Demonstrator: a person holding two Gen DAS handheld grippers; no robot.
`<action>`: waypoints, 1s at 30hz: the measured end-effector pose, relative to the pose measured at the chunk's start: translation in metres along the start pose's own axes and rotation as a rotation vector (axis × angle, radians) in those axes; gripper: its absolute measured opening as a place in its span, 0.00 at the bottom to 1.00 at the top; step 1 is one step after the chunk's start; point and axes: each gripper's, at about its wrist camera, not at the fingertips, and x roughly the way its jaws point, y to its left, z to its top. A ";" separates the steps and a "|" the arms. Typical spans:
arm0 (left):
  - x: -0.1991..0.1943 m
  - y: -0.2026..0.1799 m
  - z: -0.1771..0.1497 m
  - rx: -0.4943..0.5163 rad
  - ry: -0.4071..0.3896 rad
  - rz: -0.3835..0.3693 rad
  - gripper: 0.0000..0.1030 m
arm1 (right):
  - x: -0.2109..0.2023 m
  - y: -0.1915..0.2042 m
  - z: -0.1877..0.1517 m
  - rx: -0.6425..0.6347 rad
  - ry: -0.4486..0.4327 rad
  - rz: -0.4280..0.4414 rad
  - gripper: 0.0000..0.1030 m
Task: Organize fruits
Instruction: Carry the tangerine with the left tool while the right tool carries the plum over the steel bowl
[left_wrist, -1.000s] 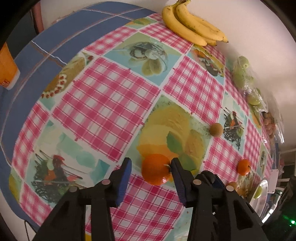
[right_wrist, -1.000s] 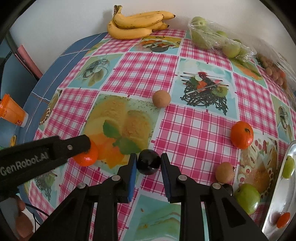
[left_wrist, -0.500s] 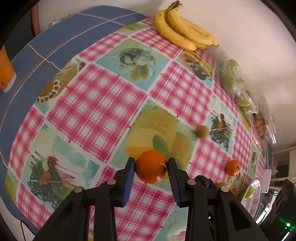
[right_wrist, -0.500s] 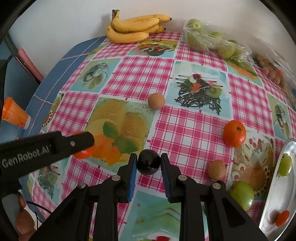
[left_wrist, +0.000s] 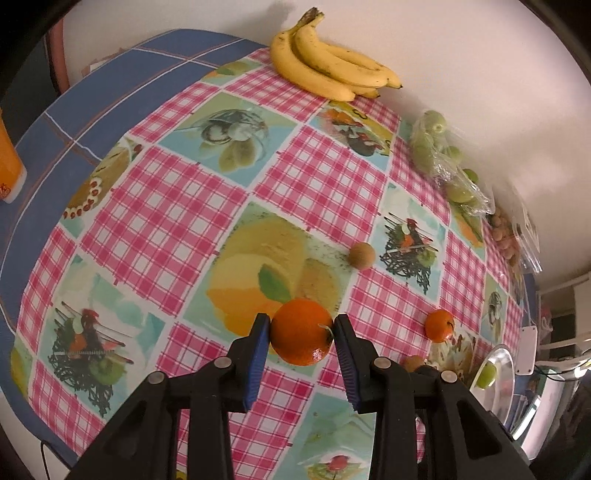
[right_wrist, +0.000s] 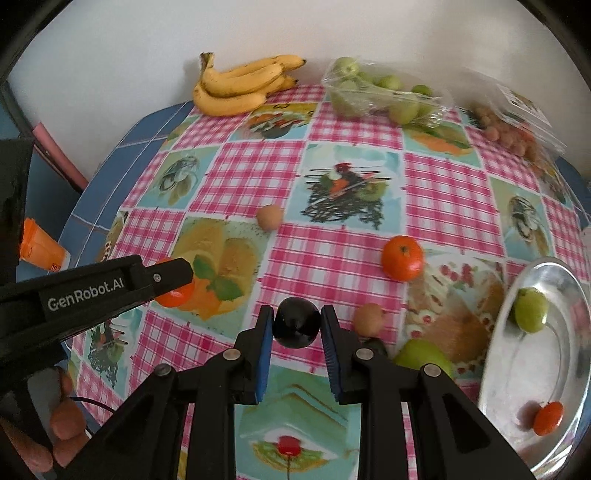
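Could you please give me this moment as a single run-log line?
left gripper: shut on orange | right gripper: shut on dark plum | silver plate: green fruit, small orange fruit

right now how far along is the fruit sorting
Early. Done: a green fruit and a small orange one lie on the metal plate. In hand: the left gripper grips an orange, the right gripper a dark plum. Left on the cloth: another orange, two brown fruits and a green apple.
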 end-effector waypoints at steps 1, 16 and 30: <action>-0.001 -0.002 -0.001 0.006 -0.002 0.003 0.37 | -0.003 -0.004 0.000 0.006 -0.003 -0.003 0.26; 0.006 -0.070 -0.031 0.157 0.013 0.006 0.37 | -0.036 -0.084 -0.009 0.191 -0.023 -0.010 0.26; 0.013 -0.136 -0.071 0.324 0.024 -0.005 0.37 | -0.068 -0.188 -0.032 0.423 -0.047 -0.101 0.26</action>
